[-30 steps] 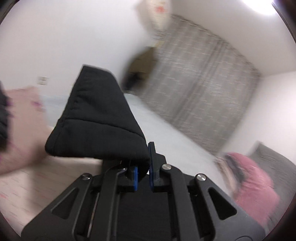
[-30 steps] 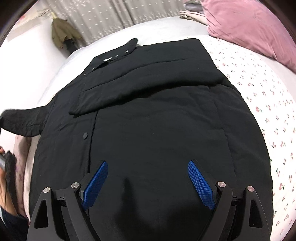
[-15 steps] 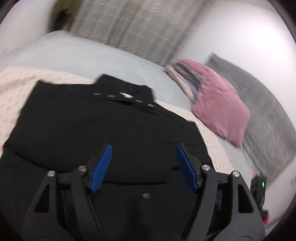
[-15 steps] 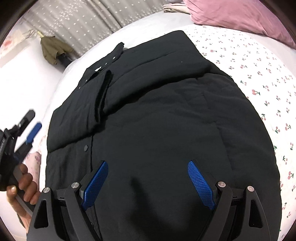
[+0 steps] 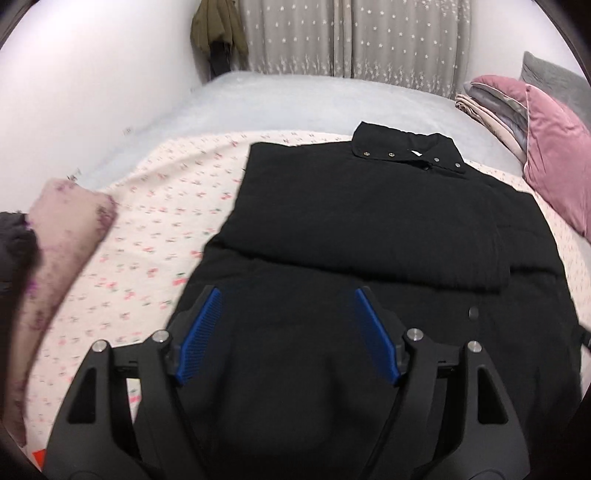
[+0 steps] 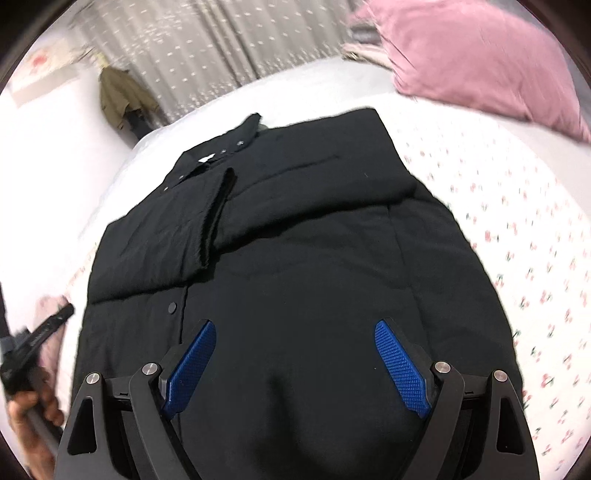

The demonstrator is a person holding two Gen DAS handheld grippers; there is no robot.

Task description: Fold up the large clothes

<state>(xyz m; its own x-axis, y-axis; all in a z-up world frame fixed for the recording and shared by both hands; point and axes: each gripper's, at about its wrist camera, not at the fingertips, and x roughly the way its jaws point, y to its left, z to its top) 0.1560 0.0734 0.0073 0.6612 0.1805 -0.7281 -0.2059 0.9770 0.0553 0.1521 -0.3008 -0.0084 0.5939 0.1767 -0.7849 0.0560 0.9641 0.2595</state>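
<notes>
A large black padded coat lies flat on the bed, collar with snap buttons at the far end. Both sleeves are folded across the chest; one sleeve's cuff edge shows in the right wrist view, where the coat fills the middle. My left gripper is open and empty above the coat's lower left part. My right gripper is open and empty above the coat's lower middle. The left gripper's tip also shows in the right wrist view, held by a hand.
The bed has a cherry-print sheet and a grey cover beyond it. Pink pillows and folded bedding lie at the right. A pinkish bundle sits at the left edge. A curtain and a hanging olive jacket stand behind.
My left gripper let go of the black sleeve, which now lies folded across the coat's chest, and opened. It swung back to face the coat. The right gripper stayed open, shifting slightly.
</notes>
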